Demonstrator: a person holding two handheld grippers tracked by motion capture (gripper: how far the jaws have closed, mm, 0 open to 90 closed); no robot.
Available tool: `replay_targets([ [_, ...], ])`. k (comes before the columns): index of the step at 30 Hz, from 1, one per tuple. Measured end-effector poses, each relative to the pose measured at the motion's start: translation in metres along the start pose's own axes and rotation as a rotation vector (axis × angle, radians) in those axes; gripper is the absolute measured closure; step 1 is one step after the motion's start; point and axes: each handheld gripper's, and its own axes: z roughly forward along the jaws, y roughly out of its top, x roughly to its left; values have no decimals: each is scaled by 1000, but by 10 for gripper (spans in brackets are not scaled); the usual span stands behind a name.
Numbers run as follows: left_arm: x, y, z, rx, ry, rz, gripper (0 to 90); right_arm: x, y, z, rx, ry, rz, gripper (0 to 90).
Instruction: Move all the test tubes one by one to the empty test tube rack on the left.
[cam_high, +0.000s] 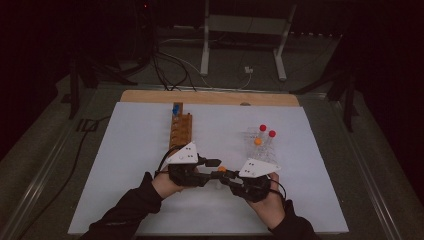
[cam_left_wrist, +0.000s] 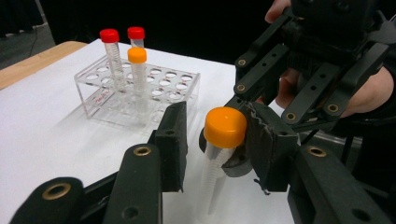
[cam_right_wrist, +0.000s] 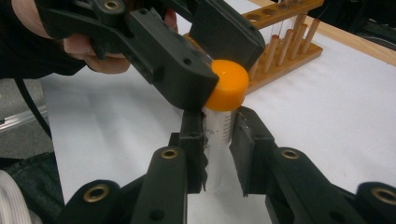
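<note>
A clear tube with an orange cap (cam_high: 221, 169) stands upright between the two grippers near the table's front middle. My right gripper (cam_right_wrist: 219, 122) is shut on the tube's clear body (cam_right_wrist: 218, 140), below the cap (cam_right_wrist: 229, 84). My left gripper (cam_left_wrist: 218, 123) comes in from the left in the high view and has its jaws around the orange cap (cam_left_wrist: 225, 127). One pad (cam_left_wrist: 268, 140) touches the cap, while a gap shows between the cap and the other pad (cam_left_wrist: 173, 137). In the high view, the left gripper (cam_high: 215, 168) and right gripper (cam_high: 228, 175) meet tip to tip.
A clear tube rack (cam_high: 260, 145) stands at the right, holding two red-capped tubes (cam_left_wrist: 110, 36) and an orange-capped one (cam_left_wrist: 137, 55). A wooden rack (cam_high: 181, 127) with a blue-capped tube (cam_high: 176, 107) stands behind the left gripper. A white sheet (cam_high: 125, 165) covers the table.
</note>
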Motion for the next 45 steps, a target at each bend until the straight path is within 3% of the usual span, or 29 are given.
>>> replay_targets([
  [6,-1,1,3,4,-12,15,700,0,0,0,2,-1,-1,750],
  [12,-2,3,3,3,-3,32,715,-1,0,0,-2,1,5,749],
  [16,2,5,1,-3,-11,17,717,-2,0,-1,-20,9,15,737],
  [20,7,12,-6,-16,4,20,718,-3,-2,1,-15,5,22,653],
  [27,20,30,-27,-57,70,20,718,-6,-2,-1,-55,-6,48,499],
  [31,29,41,-39,-77,110,18,718,-9,-2,-3,-76,14,65,424],
  [34,37,46,-48,-82,149,21,718,-10,-2,-3,-75,4,82,375],
  [40,53,54,-65,-99,233,15,718,-8,-2,-5,-105,-44,79,194],
  [45,67,56,-75,-101,298,7,718,-10,-2,-5,-108,-53,98,133],
])
